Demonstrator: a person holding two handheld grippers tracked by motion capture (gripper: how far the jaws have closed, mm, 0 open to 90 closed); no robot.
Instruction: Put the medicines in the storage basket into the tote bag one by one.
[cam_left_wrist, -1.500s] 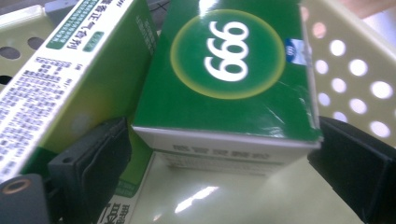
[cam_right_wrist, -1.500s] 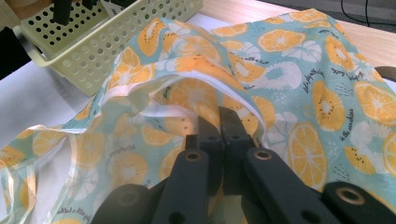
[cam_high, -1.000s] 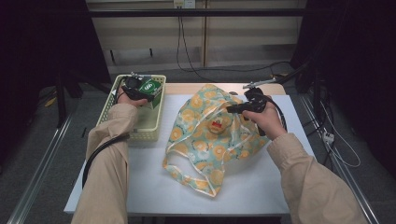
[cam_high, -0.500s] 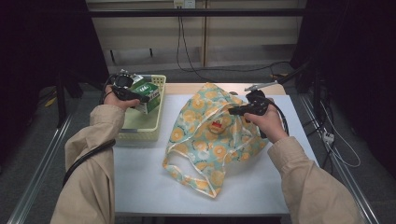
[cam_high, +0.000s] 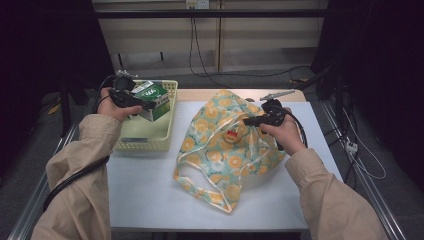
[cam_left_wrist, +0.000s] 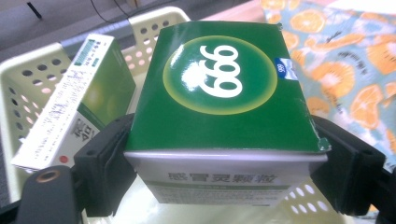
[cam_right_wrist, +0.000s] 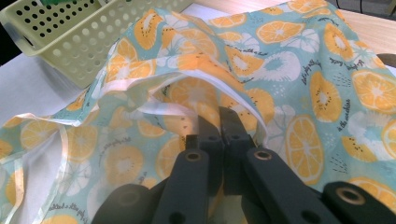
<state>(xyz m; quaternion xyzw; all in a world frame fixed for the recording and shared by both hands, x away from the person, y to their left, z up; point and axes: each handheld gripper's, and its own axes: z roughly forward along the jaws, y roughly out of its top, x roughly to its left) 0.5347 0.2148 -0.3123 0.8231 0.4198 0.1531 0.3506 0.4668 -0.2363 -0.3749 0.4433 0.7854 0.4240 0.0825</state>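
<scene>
A green medicine box (cam_left_wrist: 219, 88) with a white "999" mark hangs over the pale yellow basket (cam_high: 145, 135), and my left gripper (cam_left_wrist: 224, 158) is shut on its two sides. From above, the box (cam_high: 156, 95) and left gripper (cam_high: 149, 105) are over the basket's far end. A second green and white box (cam_left_wrist: 70, 116) leans inside the basket. The orange-print fabric bag (cam_high: 225, 145) lies on the white tabletop. My right gripper (cam_right_wrist: 218, 121) is shut on the edge of the bag's mouth (cam_right_wrist: 205, 88) and holds it raised; from above it (cam_high: 248, 120) is over the bag's upper right part.
The basket (cam_right_wrist: 70, 42) stands just left of the bag on the table (cam_high: 150, 195). The bag's handles (cam_high: 200, 185) trail toward the near edge. A wooden strip (cam_high: 195, 94) runs along the table's far side, with cables on the floor beyond.
My left gripper has risen out of the basket with the green box and drifted left, the elbow swinging outward. The right gripper and the bag have stayed put.
</scene>
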